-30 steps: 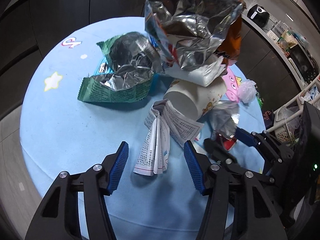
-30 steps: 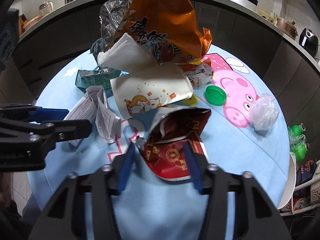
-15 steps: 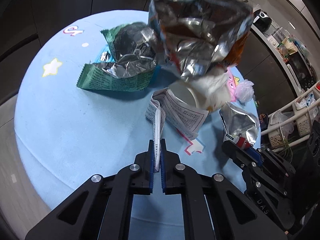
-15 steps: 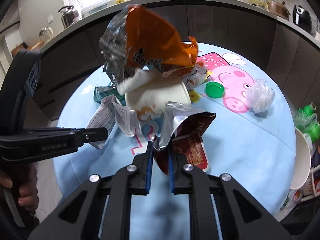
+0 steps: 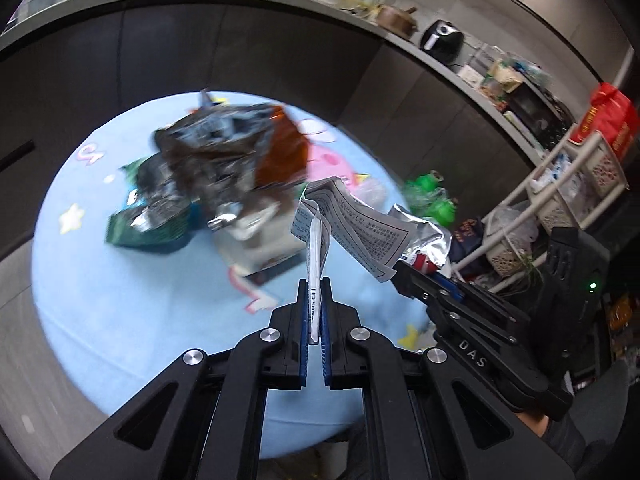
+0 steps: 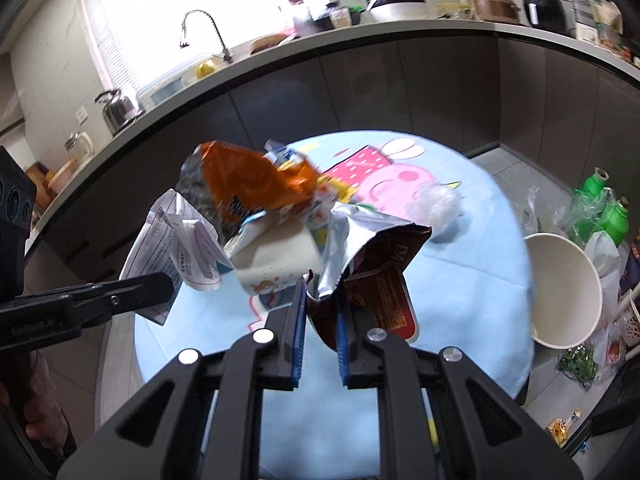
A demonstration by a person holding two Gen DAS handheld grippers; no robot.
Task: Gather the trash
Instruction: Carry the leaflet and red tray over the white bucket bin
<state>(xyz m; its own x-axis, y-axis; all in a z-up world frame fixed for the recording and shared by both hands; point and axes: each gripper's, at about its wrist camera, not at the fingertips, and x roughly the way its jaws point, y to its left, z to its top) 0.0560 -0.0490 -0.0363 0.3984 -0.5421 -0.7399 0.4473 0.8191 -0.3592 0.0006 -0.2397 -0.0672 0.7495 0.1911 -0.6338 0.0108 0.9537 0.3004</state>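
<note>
My left gripper [image 5: 314,292] is shut on a folded printed paper leaflet [image 5: 352,224] and holds it up above the round blue table [image 5: 120,304]. My right gripper [image 6: 320,300] is shut on a dark red foil snack bag [image 6: 372,264], lifted off the table. Left on the table are an orange foil bag [image 6: 256,184], a green foil bag [image 5: 152,216], a white paper cup [image 6: 276,264] on its side and a clear crumpled plastic wrap [image 6: 436,204]. The leaflet [image 6: 172,240] and the left gripper show at the left of the right wrist view.
A white bucket [image 6: 564,292] stands beside the table at the right, with green plastic bottles [image 6: 600,216] behind it. A white wire rack [image 5: 568,188] with baskets stands further right. Dark kitchen cabinets [image 6: 360,92] curve around the back.
Both grippers shut on their items, the left on the leaflet and the right on the red bag. Both then rose and pulled back, lifting the items off the table.
</note>
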